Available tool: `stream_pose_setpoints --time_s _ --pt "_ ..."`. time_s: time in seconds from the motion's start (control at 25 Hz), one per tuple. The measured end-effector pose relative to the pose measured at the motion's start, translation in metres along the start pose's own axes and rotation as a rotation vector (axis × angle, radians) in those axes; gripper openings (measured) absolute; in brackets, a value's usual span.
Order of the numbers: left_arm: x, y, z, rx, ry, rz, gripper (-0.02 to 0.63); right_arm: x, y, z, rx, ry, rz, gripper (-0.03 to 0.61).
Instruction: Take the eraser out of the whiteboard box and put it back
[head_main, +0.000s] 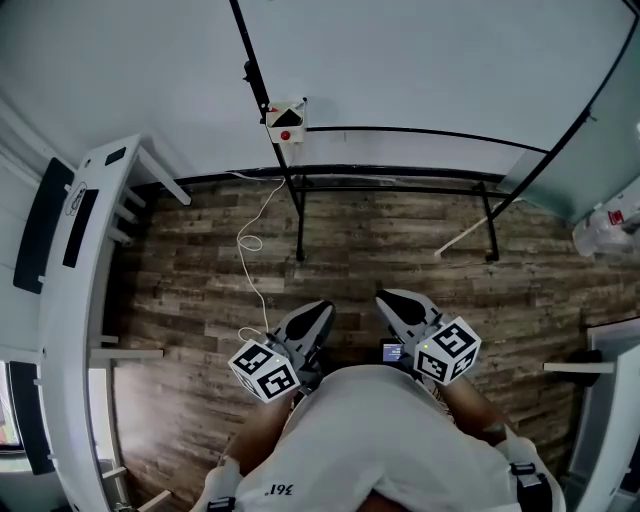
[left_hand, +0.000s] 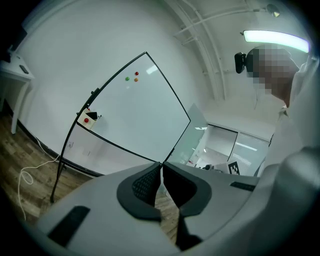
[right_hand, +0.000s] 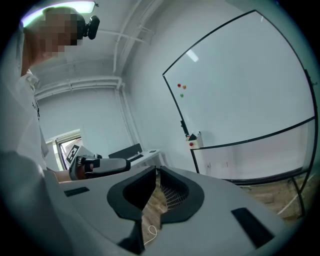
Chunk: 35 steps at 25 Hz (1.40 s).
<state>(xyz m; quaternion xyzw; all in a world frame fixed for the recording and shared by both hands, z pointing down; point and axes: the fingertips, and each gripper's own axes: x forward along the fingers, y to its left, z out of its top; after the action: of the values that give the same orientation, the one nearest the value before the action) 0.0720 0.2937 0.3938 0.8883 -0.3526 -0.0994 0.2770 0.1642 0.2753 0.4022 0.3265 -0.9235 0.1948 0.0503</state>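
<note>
The whiteboard (head_main: 420, 60) stands on a black frame ahead of me. A small cream box (head_main: 285, 121) with a red dot on its front hangs at the board's lower left corner. The dark eraser (left_hand: 94, 115) sits in the box (left_hand: 87, 119), and the box (right_hand: 195, 141) also shows in the right gripper view. Both grippers are held close to my body, well short of the board. My left gripper (head_main: 320, 310) is shut with nothing between its jaws (left_hand: 161, 169). My right gripper (head_main: 392, 300) is likewise shut and empty (right_hand: 156, 172).
A white desk (head_main: 90, 250) runs along the left wall. A white cable (head_main: 250, 262) trails over the wood floor to the board's stand. A white rod (head_main: 465, 235) leans by the right leg. Coloured magnets (left_hand: 135, 76) dot the board. A glass partition (head_main: 590, 160) is at right.
</note>
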Motion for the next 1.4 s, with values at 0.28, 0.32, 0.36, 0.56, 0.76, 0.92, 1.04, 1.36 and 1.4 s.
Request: stream_pose_setpoints --time_s 0.28,0.32,0.36,0.56,0.76,0.92,1.04,1.36,1.4 --pt "0.015 -0.001 -0.011 0.003 0.009 0.061 0.037 -0.013 -0.02 -0.003 0.006 -0.005 -0.009 0.117" --pt "0.018 -0.003 -0.013 -0.004 0.009 0.065 0.045 -0.016 -0.023 -0.005 0.004 -0.002 -0.01 0.12" --pt "0.021 -0.005 -0.015 -0.01 0.008 0.067 0.051 -0.018 -0.026 -0.006 0.001 0.001 -0.012 0.123" --pt "0.039 -0.016 -0.026 0.006 0.009 0.033 0.052 -0.033 -0.047 -0.011 -0.003 0.011 -0.025 0.135" --pt "0.056 -0.02 -0.03 -0.005 0.005 0.037 0.052 -0.041 -0.064 -0.012 -0.009 0.017 -0.02 0.143" --pt "0.062 -0.018 -0.03 -0.013 0.005 0.052 0.052 -0.04 -0.073 -0.014 0.0 0.024 -0.01 0.144" --pt "0.06 -0.012 -0.028 -0.023 0.013 0.081 0.052 -0.032 -0.074 -0.013 0.003 0.028 0.005 0.146" --pt "0.055 0.051 0.008 -0.043 -0.01 0.094 0.052 0.039 -0.082 -0.004 -0.001 0.039 0.019 0.147" --pt "0.056 0.062 0.015 -0.04 -0.009 0.089 0.051 0.051 -0.084 -0.001 0.001 0.035 0.018 0.147"
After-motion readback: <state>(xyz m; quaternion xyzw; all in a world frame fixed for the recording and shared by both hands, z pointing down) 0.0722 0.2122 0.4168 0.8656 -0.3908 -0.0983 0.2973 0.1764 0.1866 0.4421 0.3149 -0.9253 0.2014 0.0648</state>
